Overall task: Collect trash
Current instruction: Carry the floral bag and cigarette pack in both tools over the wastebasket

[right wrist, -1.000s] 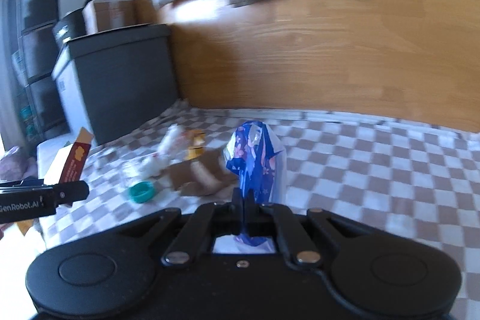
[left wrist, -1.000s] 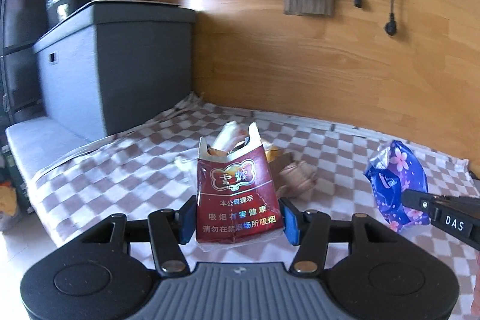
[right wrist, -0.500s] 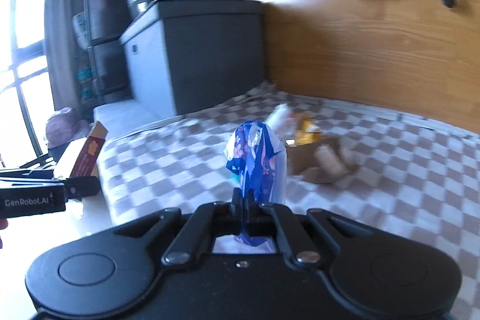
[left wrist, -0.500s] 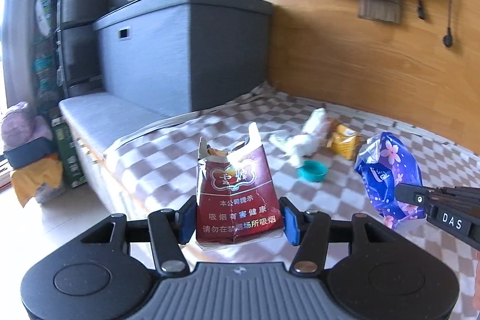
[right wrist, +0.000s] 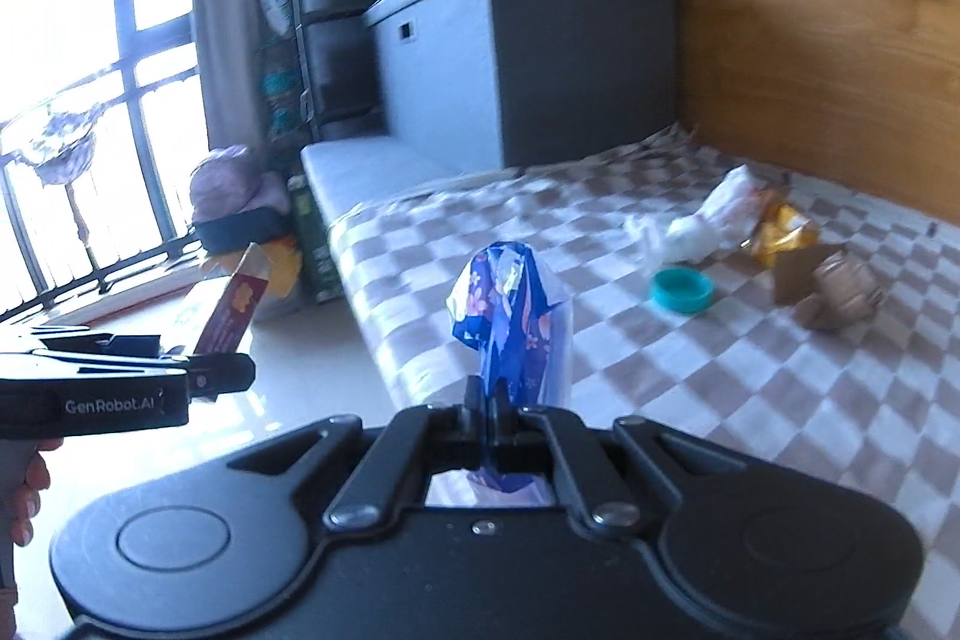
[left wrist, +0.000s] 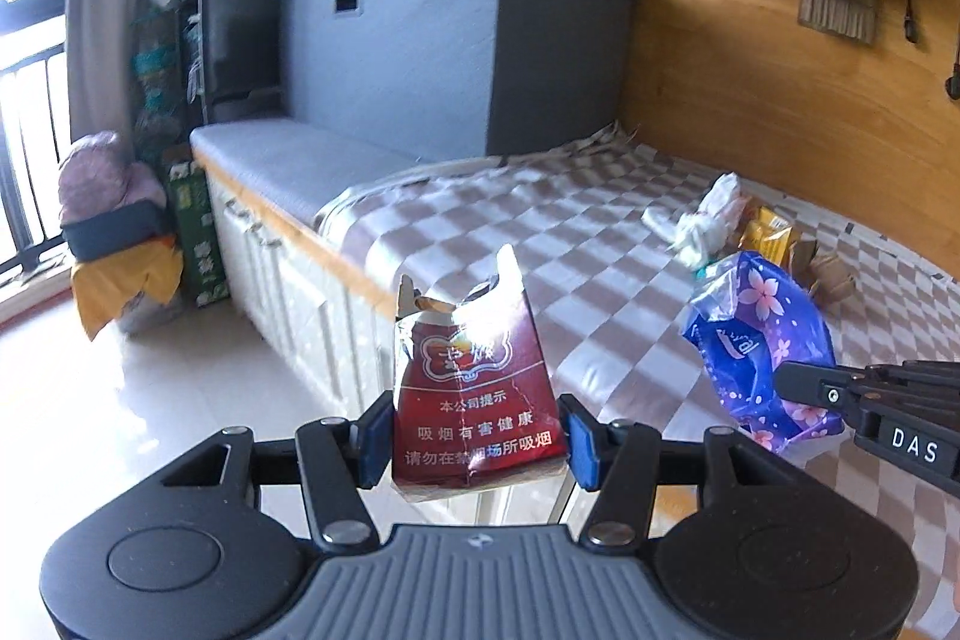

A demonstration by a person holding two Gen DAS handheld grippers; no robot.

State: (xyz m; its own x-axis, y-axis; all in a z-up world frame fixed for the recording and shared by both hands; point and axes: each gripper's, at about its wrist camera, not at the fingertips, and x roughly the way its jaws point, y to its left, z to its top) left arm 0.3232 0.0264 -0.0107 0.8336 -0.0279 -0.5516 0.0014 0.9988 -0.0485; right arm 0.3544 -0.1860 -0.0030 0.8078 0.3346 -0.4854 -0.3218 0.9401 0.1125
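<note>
Black gripper, blue pads, silver screws

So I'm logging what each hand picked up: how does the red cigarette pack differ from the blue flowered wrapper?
The red cigarette pack is a stiff box with a torn-open top; the blue flowered wrapper is soft, crumpled film. The pack sits broadside between the left gripper pads, which stand well apart; the wrapper is pinched thin in the fully closed right gripper. Both are trash held upright in the air, off the checkered blanket.
</note>
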